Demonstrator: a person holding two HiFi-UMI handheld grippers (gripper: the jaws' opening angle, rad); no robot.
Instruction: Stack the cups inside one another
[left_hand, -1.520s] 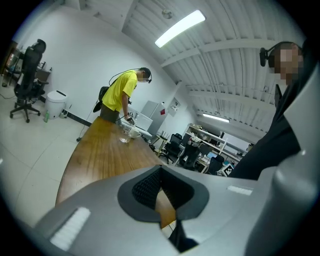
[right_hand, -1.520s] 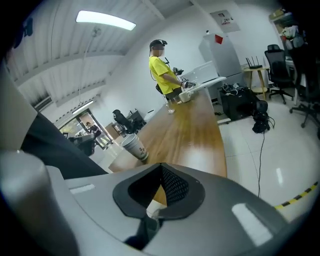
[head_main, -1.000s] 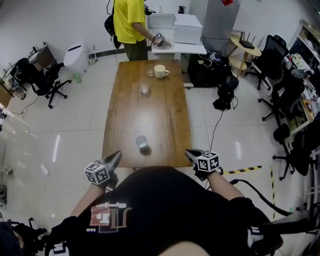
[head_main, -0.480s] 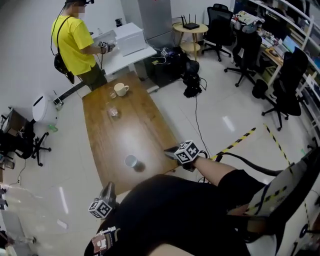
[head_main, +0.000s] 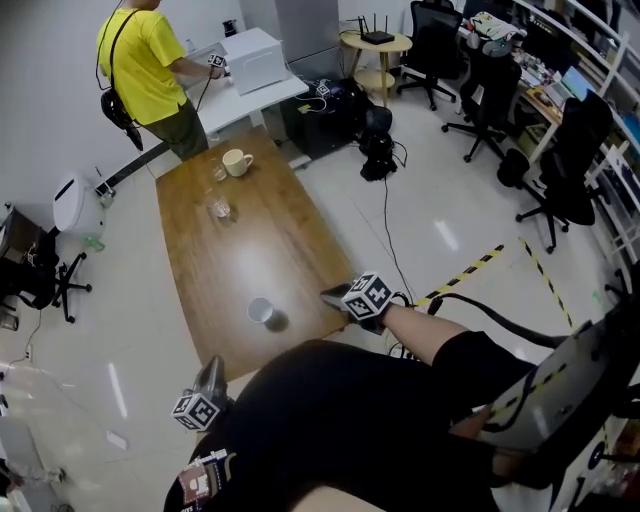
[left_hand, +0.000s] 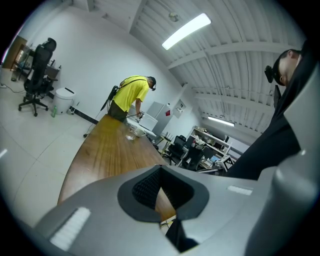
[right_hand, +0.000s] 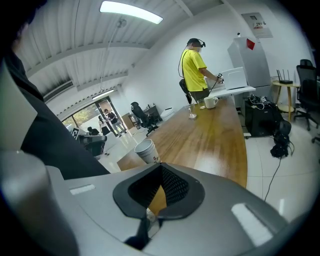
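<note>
Head view: the paper cup stands upright, mouth up, on the wooden surface close to its near end. It is the 1 task thing within my reach. My right claw hangs at the surface's near right corner, tips pointing across toward the cup and roughly level with it. My left claw is off the near edge, low beside my body, tips aimed up toward the surface. The cup lies between the 2 claws, and I judge the right one nearer and better lined up. The mug and a glass sit at the far end, well apart from the cup, near a person in a yellow shirt.

Left gripper view: this claw is closed with nothing between its tips. It looks down the length of the surface toward the far end. The paper cup does not show here — whether my own claw hides it, I cannot tell.

Right gripper view: this claw is closed too, and empty. The paper cup stands upright just ahead and a little left of the tips, with the mug far down the surface. The next move, as I judge it, needs the jaws parted and a slight swing left to bracket the cup's wall.
</note>
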